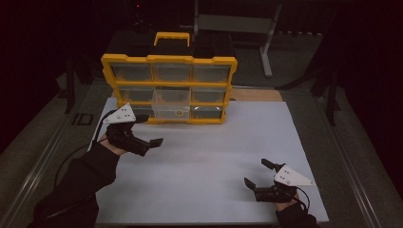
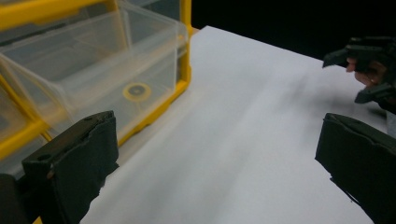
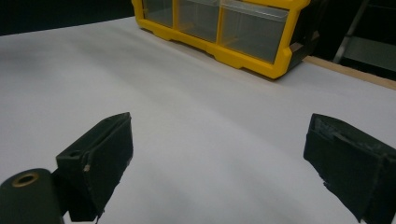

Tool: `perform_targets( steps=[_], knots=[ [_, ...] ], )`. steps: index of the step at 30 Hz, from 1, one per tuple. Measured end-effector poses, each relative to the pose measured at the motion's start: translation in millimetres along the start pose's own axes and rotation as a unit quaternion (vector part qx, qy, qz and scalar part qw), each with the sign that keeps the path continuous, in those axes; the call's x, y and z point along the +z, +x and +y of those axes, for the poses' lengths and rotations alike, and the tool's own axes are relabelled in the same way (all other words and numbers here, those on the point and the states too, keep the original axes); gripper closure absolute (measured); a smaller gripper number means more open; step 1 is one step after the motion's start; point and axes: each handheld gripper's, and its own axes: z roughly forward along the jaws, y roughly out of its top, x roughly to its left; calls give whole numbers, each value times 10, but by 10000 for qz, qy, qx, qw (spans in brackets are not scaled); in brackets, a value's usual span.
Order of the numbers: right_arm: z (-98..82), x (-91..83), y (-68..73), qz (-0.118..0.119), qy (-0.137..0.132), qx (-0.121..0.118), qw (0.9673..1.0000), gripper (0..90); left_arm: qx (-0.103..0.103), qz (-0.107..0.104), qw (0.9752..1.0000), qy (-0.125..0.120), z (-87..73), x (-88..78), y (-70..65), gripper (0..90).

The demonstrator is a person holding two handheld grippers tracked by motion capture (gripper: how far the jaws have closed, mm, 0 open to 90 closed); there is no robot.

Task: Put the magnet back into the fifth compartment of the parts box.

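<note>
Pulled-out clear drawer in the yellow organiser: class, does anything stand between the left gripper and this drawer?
Nothing visible does. The left gripper hangs open just left of the pulled-out clear drawer of the yellow organiser, with bare white table surface between them. The small yellow ring lies inside the drawer.

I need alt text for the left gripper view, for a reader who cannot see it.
A clear drawer stands pulled out of a yellow organizer and holds a small yellow ring. The left gripper, jaws open, points past it across the white table.
</note>
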Motion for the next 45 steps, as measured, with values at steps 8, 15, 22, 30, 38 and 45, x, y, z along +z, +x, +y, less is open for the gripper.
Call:
perform_targets(
  steps=[8, 15, 22, 30, 38, 45],
  knots=[
    [-1, 3, 1, 0, 8, -14, 10000, 85, -59, -142, 9999, -1, -214, 16, -62, 0],
    [-6, 10, 5, 6, 28, -20, 10000, 85, -43, -203, 9998, -68, -402, 29, -130, 0],
    [-6, 15, 12, 24, 41, -32, 10000, 85, -150, -221, 9996, -16, -648, 62, -153, 0],
    [-12, 21, 14, 16, 49, -36, 10000, 85, -198, -152, 9996, -95, -877, 34, -161, 0],
    [-18, 29, 11, 19, 61, -40, 10000, 85, -228, -90, 9996, -125, -1120, -10, -162, 0],
    [-17, 32, 19, 14, 78, -43, 10000, 85, -284, 23, 9995, -160, -1270, -30, -201, 0]
  ],
)
